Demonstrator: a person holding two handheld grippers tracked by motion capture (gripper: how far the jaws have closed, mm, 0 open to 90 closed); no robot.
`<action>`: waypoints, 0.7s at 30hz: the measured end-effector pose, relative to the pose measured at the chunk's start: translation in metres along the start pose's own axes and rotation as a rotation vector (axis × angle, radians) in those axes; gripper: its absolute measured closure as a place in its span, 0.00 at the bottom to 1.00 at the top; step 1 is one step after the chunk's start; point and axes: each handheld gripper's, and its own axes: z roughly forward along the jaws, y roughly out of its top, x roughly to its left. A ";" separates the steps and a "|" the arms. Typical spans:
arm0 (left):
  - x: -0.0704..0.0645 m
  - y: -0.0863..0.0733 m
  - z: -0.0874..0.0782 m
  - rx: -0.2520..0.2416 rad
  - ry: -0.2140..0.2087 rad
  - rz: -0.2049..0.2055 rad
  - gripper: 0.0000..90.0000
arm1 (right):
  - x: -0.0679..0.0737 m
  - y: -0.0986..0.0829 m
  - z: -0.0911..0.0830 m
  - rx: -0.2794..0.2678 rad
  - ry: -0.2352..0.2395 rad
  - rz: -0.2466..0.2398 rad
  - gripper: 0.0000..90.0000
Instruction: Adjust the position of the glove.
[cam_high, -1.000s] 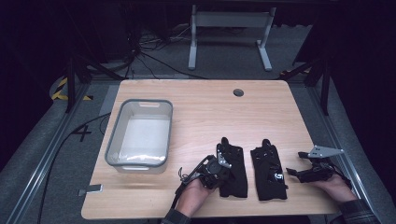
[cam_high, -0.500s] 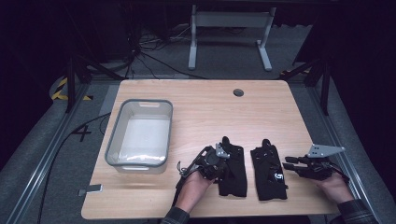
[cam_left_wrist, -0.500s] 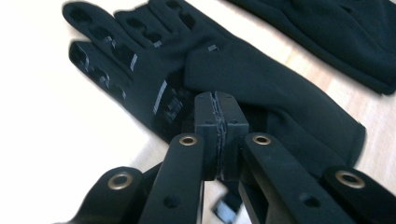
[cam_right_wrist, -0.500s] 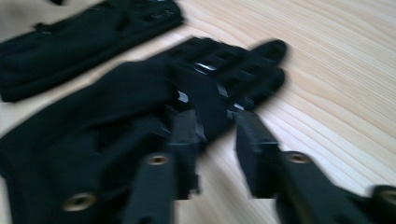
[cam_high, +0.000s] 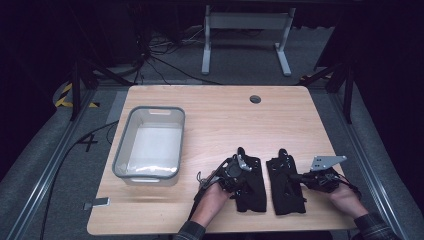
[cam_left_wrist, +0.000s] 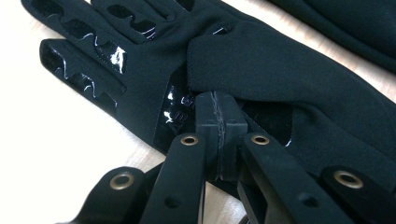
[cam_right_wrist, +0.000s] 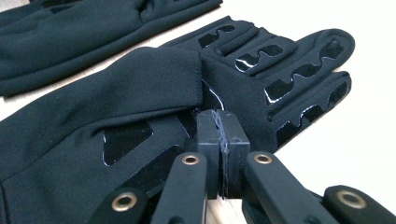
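Note:
Two black gloves lie side by side near the table's front edge, the left glove (cam_high: 252, 189) and the right glove (cam_high: 286, 194). My left gripper (cam_high: 242, 170) rests on the left glove (cam_left_wrist: 289, 65). Its jaws are pressed together at a folded flap of fabric, right at the left gripper's tips (cam_left_wrist: 217, 100). My right gripper (cam_high: 294, 176) reaches in from the right onto the right glove (cam_right_wrist: 140, 79). The right gripper's tips (cam_right_wrist: 218, 116) are likewise closed at a folded edge. Glossy grip patches show on both gloves' fingers.
A grey-rimmed clear bin (cam_high: 121, 165) stands on the left of the wooden table (cam_high: 225, 115). A cable hole (cam_high: 255, 99) sits at the back of the table. The other glove lies close beside each gripper (cam_left_wrist: 355, 23) (cam_right_wrist: 70, 23). A white stand (cam_high: 245, 22) is behind the table.
My left gripper has moved forward and right onto the left glove. My right gripper has slid left from the table's edge onto the right glove.

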 end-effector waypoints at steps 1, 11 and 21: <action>0.000 0.000 0.000 0.000 -0.003 0.003 1.00 | 0.001 0.001 0.001 -0.003 0.000 0.001 1.00; 0.000 0.000 -0.002 -0.022 -0.021 -0.007 0.98 | 0.006 0.010 0.009 -0.006 0.012 -0.018 1.00; 0.015 -0.014 -0.016 -0.072 0.032 -0.117 0.74 | 0.005 0.000 -0.007 -0.025 0.016 -0.011 1.00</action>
